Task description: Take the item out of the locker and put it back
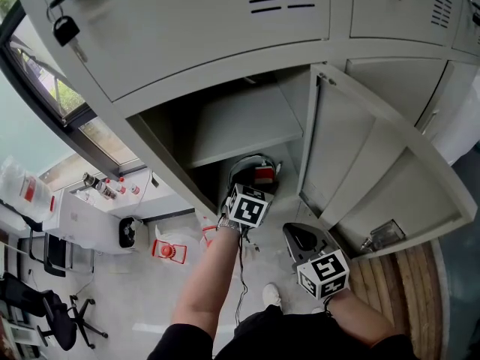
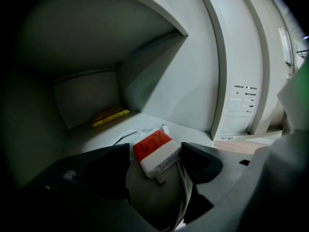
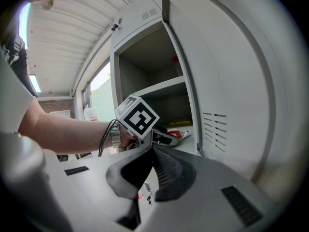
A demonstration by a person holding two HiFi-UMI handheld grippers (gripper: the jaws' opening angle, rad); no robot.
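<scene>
Two grippers were seen, and only the left gripper (image 2: 155, 154) was engaged with the locker (image 1: 225, 126). It was pushed into the lower compartment, under the shelf (image 2: 111, 8), because the task's item, a red-and-white charger (image 2: 153, 146), lay there flat on the compartment floor with its white cable (image 2: 126, 135) beside it. The jaws were spread wide, one on each side of the charger, and nothing was gripped by them. Whether the nearer jaw touched the charger's edge could not be settled. It was judged that a grasp for taking the item out was being prepared. A small yellow object (image 2: 110, 116) was left apart at the back wall. The left forearm (image 1: 210, 283) was stretched forward and the gripper was pointed straight into the opening, low above the floor. The right gripper (image 3: 150, 170) was held back outside, near the open door (image 1: 375, 171), probably so that the opening was not blocked. Its jaws were brought together with nothing between them, and it was aimed toward the left gripper.
</scene>
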